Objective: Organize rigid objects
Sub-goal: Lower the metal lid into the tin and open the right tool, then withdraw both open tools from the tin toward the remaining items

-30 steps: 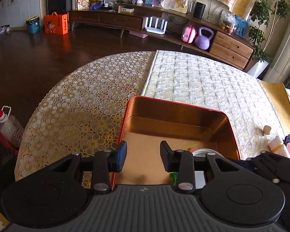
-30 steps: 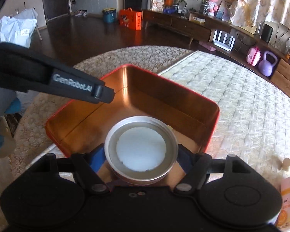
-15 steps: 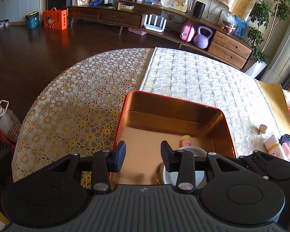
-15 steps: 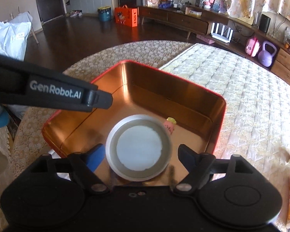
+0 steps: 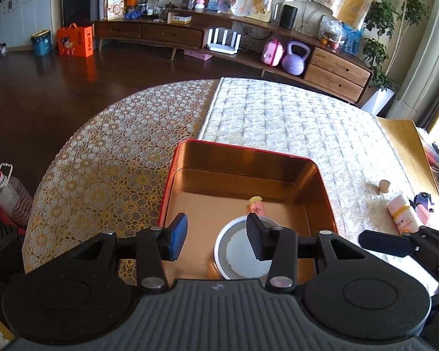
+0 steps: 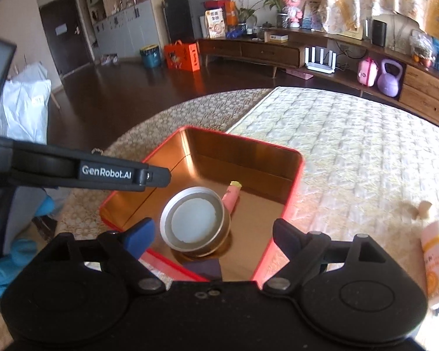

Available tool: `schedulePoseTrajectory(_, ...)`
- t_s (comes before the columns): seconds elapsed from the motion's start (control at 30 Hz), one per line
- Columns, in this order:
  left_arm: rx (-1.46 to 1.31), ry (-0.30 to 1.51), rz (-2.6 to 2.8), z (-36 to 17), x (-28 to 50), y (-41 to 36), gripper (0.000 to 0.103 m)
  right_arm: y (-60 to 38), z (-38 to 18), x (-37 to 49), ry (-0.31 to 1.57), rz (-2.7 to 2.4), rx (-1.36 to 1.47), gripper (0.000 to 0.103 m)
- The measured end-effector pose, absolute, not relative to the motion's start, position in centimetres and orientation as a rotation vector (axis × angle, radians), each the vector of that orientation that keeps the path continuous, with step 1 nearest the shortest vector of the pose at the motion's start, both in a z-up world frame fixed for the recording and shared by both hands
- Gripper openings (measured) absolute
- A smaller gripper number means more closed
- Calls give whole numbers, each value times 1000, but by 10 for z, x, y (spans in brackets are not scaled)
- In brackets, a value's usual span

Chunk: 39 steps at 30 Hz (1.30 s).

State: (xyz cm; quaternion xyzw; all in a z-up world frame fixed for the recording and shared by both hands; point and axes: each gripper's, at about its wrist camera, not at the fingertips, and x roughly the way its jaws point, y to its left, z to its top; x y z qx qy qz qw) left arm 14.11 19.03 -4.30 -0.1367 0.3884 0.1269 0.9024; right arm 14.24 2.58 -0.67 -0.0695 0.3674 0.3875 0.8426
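Inside the tin: we found the round metal jar (image 6: 195,221) resting on the copper floor, lid up, near the front wall.
Pink tube: we saw a small pink tube (image 6: 231,196) lying just beside the jar, toward the far wall.
Tin: the red tin (image 6: 292,187) with a copper lining sat open on the table (image 5: 278,122), which wore a cream quilted cloth and a gold lace one.
Right gripper: we held the right gripper (image 6: 210,232) above the tin's near edge, jaws spread wide and empty, the jar free between them.
Left gripper: our left gripper (image 5: 216,239) hung over the tin's left side, jaws parted, holding nothing.
Outside the tin: a cream bottle (image 6: 436,260) and a cork (image 6: 423,209) lay on the quilted cloth to the right.
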Motion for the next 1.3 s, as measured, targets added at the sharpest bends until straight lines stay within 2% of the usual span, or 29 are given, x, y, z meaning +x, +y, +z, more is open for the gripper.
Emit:
schedulePoseTrajectory(0.07,-265,793,259,-39,138,184,44,15,-1,139,765,805,-125,87)
schedulePoseTrajectory(0.13,-247,781,255,-35,134,177,54,4,5,135,748,793,-114,87)
schedulePoseTrajectory(0.2,-232,762,244,-30,130,169,57,-6,10,130,734,780,-102,87)
schedulePoseTrajectory(0.4,-204,742,194,-18,119,145,58,-35,17,114,707,741,-66,88)
schedulePoseTrajectory(0.53,-190,742,166,-13,111,128,62,-52,20,104,684,715,-26,91)
schedulePoseTrajectory(1.1,-189,778,71,-12,96,65,62,-118,19,75,633,581,65,100)
schedulePoseTrajectory(1.17,-190,778,61,-11,96,57,69,-127,19,72,622,562,74,101)
schedulePoseTrajectory(1.2,-192,773,55,-11,95,53,75,-132,19,71,617,553,78,101)
schedulePoseTrajectory(1.3,-186,763,37,-8,96,42,76,-148,17,67,604,526,92,102)
